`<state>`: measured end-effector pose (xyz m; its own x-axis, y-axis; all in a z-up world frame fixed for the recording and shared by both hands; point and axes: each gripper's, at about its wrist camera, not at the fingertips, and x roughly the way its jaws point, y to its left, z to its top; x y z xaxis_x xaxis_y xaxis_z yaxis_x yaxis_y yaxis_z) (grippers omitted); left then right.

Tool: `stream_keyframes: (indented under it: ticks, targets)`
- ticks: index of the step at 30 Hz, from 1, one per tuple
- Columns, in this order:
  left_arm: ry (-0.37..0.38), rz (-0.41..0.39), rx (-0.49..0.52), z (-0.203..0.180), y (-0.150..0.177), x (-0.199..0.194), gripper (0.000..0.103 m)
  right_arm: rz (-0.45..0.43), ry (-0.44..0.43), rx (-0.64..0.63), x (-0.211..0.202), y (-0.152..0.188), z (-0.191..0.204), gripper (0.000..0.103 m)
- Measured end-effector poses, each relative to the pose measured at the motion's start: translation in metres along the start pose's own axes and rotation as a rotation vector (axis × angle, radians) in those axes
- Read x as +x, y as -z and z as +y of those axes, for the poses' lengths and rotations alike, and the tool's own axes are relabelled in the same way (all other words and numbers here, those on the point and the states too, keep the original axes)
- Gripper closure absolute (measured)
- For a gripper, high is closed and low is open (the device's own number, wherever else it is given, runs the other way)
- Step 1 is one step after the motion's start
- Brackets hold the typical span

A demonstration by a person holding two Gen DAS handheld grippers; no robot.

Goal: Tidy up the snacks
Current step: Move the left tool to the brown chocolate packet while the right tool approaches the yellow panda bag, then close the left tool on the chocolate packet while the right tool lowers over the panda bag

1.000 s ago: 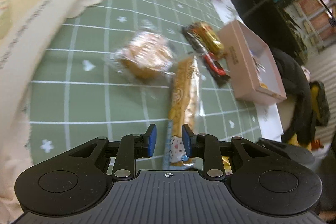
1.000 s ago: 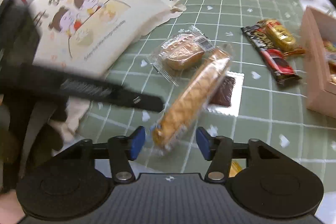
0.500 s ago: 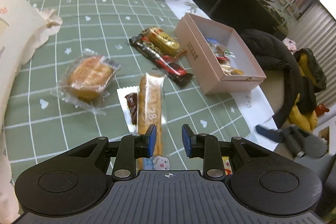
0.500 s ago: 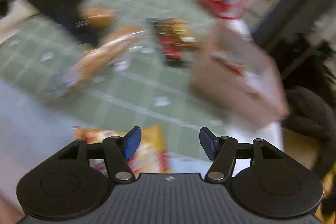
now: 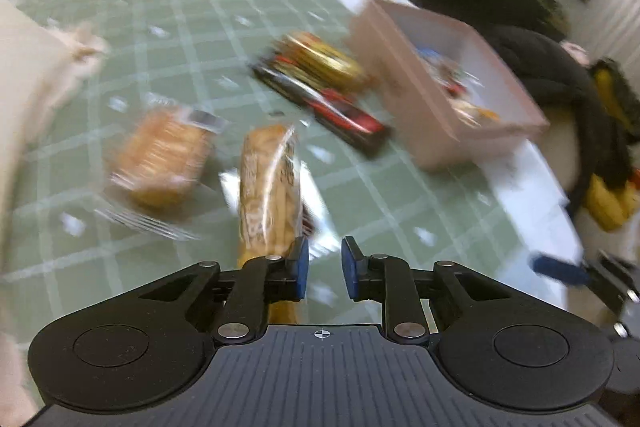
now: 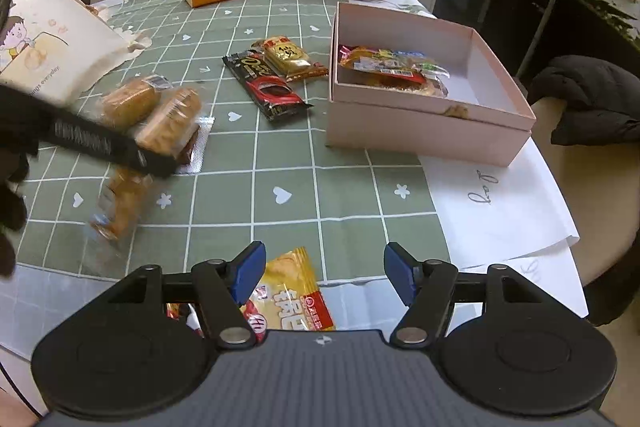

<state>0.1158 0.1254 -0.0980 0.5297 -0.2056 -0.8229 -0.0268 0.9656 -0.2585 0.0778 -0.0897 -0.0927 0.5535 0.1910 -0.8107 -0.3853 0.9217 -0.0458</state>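
Green checked tablecloth (image 6: 288,163) carries the loose snacks. My left gripper (image 5: 322,267) is closing with nothing between its pads; the long biscuit pack (image 5: 268,187) sits just left of them, so I should shift across and centre it before squeezing (crinkly film slips). My right gripper (image 6: 324,275) is opening, empty, above a yellow snack packet (image 6: 296,291) at the table's near edge. The pink box (image 6: 432,131), near the table's right side, already holds a few wrapped snacks (image 6: 388,67) along its far wall, with room left.
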Motion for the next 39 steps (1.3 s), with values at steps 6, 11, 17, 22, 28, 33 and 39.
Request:
stream_keyframes:
  ticks: [6, 11, 17, 22, 28, 33, 39]
  targets:
    - [-0.066, -0.022, -0.084, 0.013, -0.023, 0.010, 0.081, 0.015, -0.106, 0.008, -0.007, 0.006, 0.002, 0.037]
    - [-0.130, -0.008, -0.015, 0.001, -0.034, 0.036, 0.080, 0.069, -0.256, -0.170, -0.023, 0.018, 0.017, 0.037]
    - [-0.193, -0.009, 0.065, -0.008, -0.029, 0.041, 0.080, 0.111, -0.166, -0.323, -0.008, 0.035, 0.032, 0.035]
    - [-0.142, 0.030, 0.083, -0.012, -0.026, 0.039, 0.071, 0.061, 0.014, -0.257, 0.004, 0.023, 0.000, 0.035]
    - [-0.002, 0.052, 0.170, -0.026, -0.012, 0.034, 0.060, 0.067, -0.110, 0.041, 0.006, 0.014, -0.040, 0.035]
    - [-0.045, 0.006, 0.067, -0.016, -0.004, 0.012, 0.061, 0.083, -0.111, 0.075, 0.008, 0.027, -0.034, 0.035]
    - [-0.057, 0.050, 0.022, -0.021, -0.009, 0.028, 0.061, 0.110, -0.112, 0.064, 0.014, 0.038, -0.015, 0.024]
